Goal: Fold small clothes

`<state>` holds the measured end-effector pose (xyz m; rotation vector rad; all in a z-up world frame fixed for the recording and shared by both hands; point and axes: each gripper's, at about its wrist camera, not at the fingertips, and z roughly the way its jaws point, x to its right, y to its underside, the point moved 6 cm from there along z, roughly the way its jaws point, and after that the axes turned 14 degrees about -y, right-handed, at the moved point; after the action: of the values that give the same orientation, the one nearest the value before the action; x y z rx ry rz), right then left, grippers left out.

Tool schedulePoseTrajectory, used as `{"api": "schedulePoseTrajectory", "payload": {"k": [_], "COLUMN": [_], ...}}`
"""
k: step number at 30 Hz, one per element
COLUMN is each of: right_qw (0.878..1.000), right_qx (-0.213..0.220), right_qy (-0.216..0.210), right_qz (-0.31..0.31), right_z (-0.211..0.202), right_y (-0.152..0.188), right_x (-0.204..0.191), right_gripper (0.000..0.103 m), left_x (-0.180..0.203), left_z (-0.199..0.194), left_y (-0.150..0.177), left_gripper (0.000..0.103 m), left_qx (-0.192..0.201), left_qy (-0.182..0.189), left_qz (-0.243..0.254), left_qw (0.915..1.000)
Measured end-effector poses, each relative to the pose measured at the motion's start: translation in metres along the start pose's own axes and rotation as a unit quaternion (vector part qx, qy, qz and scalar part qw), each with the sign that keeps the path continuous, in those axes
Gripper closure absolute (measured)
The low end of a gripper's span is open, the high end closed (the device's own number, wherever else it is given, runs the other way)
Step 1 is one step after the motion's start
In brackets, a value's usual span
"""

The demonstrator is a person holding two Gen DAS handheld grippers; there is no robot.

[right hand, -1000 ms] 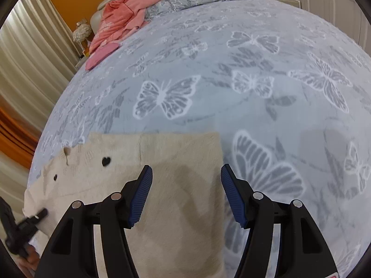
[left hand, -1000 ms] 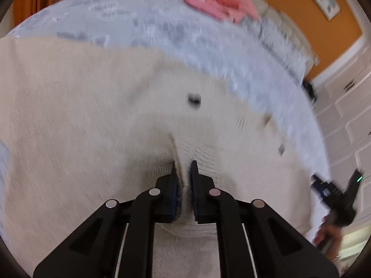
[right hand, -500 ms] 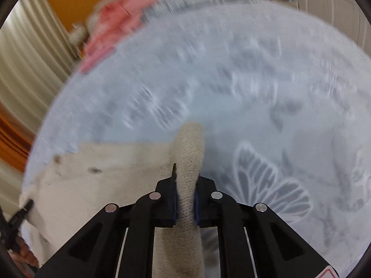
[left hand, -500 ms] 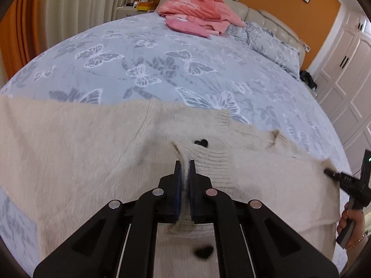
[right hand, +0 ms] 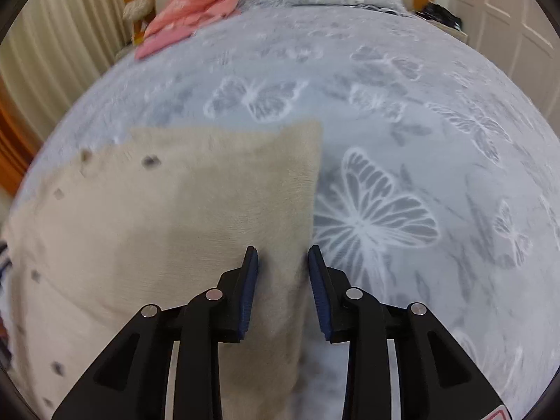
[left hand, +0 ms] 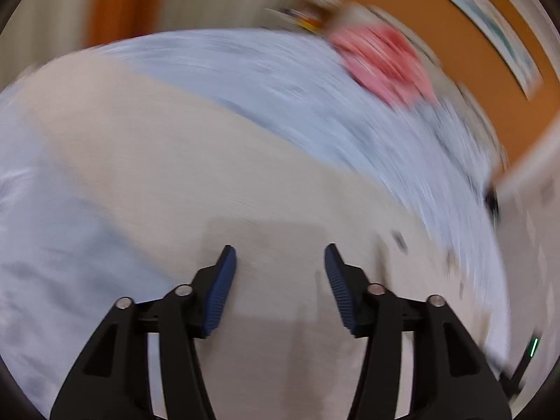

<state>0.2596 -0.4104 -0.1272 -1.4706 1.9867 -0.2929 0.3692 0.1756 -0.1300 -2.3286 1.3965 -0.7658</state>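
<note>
The beige knit garment (right hand: 182, 231) lies flat on the bed (right hand: 402, 112), whose grey cover carries white butterflies; the right hand-held gripper (right hand: 282, 262) hangs over the garment's right edge with its blue-padded jaws apart, clamping nothing; the left hand-held gripper (left hand: 280, 262), in a motion-blurred view, stands wide apart above the same fabric (left hand: 217, 182); pink clothes (right hand: 199, 7) rest near the headboard.

No writing, label, brand or number can be read in either view; motion blur smears much.
</note>
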Motion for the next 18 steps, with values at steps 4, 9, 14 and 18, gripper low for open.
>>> {"api": "schedulePoseTrajectory", "payload": {"k": [4, 9, 14, 18], "right_qw": [0.999, 0.998, 0.999, 0.999], "right_qx": [0.032, 0.01, -0.029, -0.042], "right_qy": [-0.021, -0.017, -0.022, -0.033], "right_qz": [-0.021, -0.051, -0.025, -0.009], "right_z": [-0.035, -0.048, -0.046, -0.045], "right_y": [0.013, 0.056, 0.097, 0.108], "right_x": [-0.032, -0.064, -0.07, -0.074], "right_gripper": [0.055, 0.053, 0.052, 0.052], "left_x": [-0.122, -0.21, -0.196, -0.099], "left_z": [0.001, 0.03, 0.05, -0.015], "left_y": [-0.07, -0.11, -0.133, -0.156], "left_gripper": [0.04, 0.039, 0.095, 0.095], "left_qx": [0.039, 0.021, 0.009, 0.11], "left_qy": [-0.082, -0.108, -0.128, -0.078], "left_qz": [-0.166, -0.296, -0.229, -0.099], "left_qw": [0.982, 0.9487, 0.9649, 0.9859]}}
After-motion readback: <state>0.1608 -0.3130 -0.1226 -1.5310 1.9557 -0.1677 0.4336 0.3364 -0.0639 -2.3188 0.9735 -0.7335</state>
